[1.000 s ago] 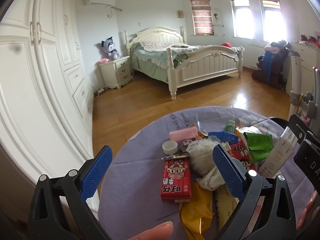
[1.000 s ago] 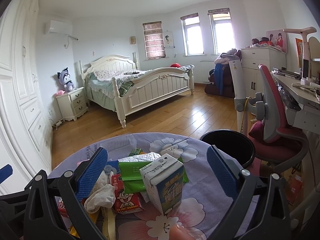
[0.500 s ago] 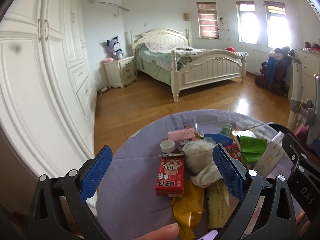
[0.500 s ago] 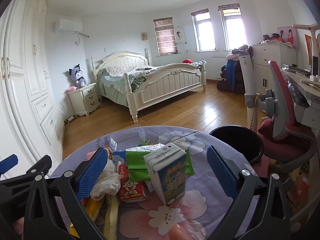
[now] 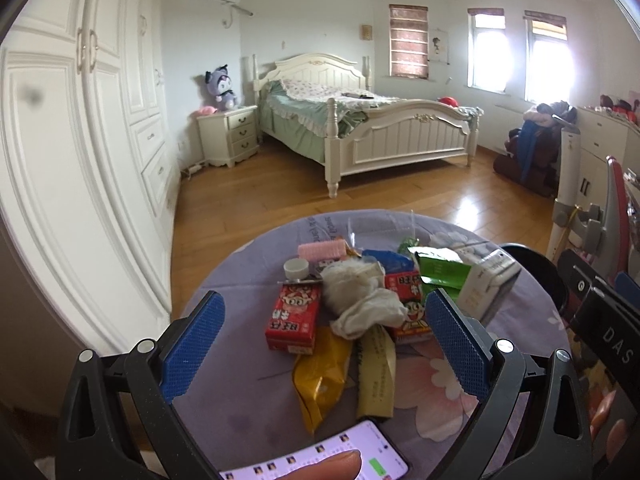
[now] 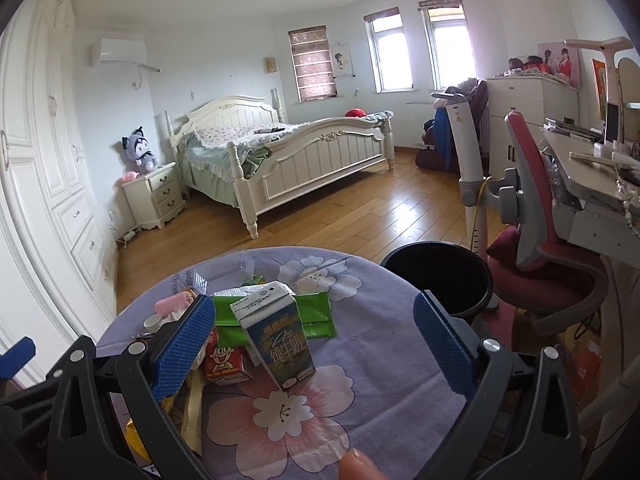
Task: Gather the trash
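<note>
Nearest the left wrist camera, a fingertip (image 5: 320, 468) rests over a lit phone (image 5: 352, 454) at the near edge of the round surface (image 5: 240, 360), which wears a lilac cloth with printed flowers. The left tool (image 5: 325, 354) hangs above that edge with its blue-padded jaws spread wide and nothing between them. Just beyond lie a yellow wrapper (image 5: 320, 376) and a pale yellow packet (image 5: 376, 376) side by side, then a red milk carton (image 5: 294, 316) lying flat and a crumpled white tissue (image 5: 362, 304) heaped against it. A second red carton (image 5: 408, 304) lies partly under the tissue. Behind these sit a small white cap (image 5: 296, 268), a pink hair roller (image 5: 322, 250), a blue wrapper (image 5: 388, 260) and a green packet (image 5: 438, 270).

In the right wrist view the right tool (image 6: 314, 346) is likewise wide open and empty, hovering over the surface. A milk box (image 6: 276, 336) stands upright between its jaws without touching either pad, with the green packet just behind it and a clear plastic tray (image 6: 222, 270) farther back. A black bin (image 6: 438, 276) stands on the floor just beside the surface's far right edge, next to a pink desk chair (image 6: 536, 236).

Well beyond, across the wooden floor (image 6: 360, 216), are a white bed (image 6: 280, 148), a nightstand (image 6: 154, 196) with a plush toy (image 6: 138, 150) on top, and a white wardrobe (image 5: 80, 160) along the left wall.
</note>
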### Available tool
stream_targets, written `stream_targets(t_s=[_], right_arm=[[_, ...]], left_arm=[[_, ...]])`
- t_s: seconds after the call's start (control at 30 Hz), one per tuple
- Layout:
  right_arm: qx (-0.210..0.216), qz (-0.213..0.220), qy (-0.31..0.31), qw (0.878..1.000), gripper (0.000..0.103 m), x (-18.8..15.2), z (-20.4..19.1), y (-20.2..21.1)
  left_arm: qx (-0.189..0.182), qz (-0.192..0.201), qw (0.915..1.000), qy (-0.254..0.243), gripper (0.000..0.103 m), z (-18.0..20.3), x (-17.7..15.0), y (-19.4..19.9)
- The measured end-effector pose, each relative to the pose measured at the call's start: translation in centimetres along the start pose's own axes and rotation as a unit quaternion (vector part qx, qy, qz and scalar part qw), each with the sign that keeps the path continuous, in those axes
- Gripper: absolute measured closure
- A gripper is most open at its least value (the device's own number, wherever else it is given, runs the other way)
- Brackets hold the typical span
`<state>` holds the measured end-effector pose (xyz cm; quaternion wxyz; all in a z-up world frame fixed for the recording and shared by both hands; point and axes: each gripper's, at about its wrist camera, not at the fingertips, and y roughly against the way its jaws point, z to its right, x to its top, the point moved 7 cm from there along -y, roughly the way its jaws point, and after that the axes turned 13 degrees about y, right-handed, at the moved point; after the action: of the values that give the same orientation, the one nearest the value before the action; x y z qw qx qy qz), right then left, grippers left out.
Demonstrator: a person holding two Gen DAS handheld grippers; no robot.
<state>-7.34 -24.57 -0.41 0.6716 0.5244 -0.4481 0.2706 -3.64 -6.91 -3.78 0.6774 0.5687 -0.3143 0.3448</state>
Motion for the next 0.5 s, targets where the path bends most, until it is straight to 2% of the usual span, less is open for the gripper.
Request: stream_targets(t_s=[0.37,0.5], right_arm=[[-0.005,0.002,0.011,1.0,0.005,1.1,1.0,1.4],[0.012,0.019,-0.005,1.0,0.005,1.7,1.1,1.9]], left_arm=[[-0.009,0.002,1.0,0.0,0.004,0.4,-0.5,2.3],[-0.012,0.005,0.9999,0.0,0.004,0.6,0.0,2.7]])
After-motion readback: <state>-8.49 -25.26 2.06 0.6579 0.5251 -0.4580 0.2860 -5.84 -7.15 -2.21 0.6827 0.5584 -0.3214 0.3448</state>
